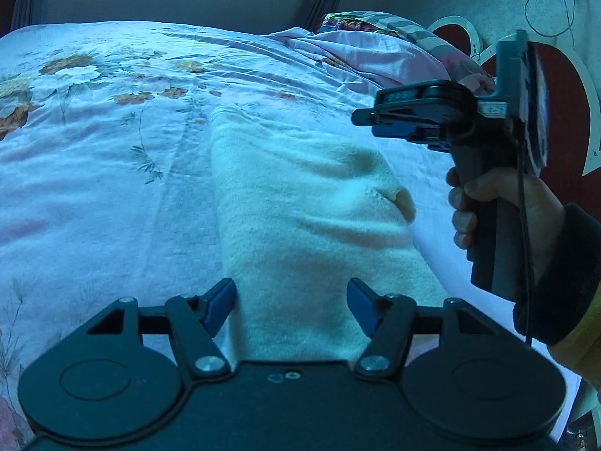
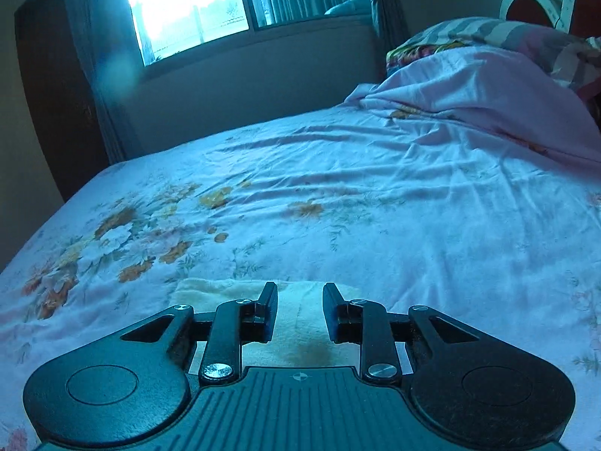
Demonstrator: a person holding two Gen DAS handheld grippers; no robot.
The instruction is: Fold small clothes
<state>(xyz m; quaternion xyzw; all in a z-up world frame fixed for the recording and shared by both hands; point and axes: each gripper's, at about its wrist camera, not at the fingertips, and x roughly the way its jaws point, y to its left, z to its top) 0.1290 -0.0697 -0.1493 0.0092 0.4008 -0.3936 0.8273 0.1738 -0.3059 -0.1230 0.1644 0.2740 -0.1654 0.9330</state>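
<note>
A cream fleecy garment [image 1: 300,206] lies folded in a long strip on the floral bedsheet [image 1: 112,150]. My left gripper [image 1: 291,302] is open, its blue pads [image 1: 219,306] apart over the strip's near end and not pressing on it. A hand [image 1: 488,206] holds my right gripper [image 1: 366,116] above the strip's far right side, seen side-on here. In the right wrist view, my right gripper [image 2: 300,302] stands open with a narrow gap and nothing between its fingers. The garment's far end [image 2: 210,295] lies just beneath it.
A pink quilt and pillows [image 2: 469,86] are heaped at the bed's head, by a red and white headboard [image 1: 563,75]. A window [image 2: 188,11] with curtains stands beyond the bed's far side. A dark sleeve [image 1: 563,282] reaches in from the right.
</note>
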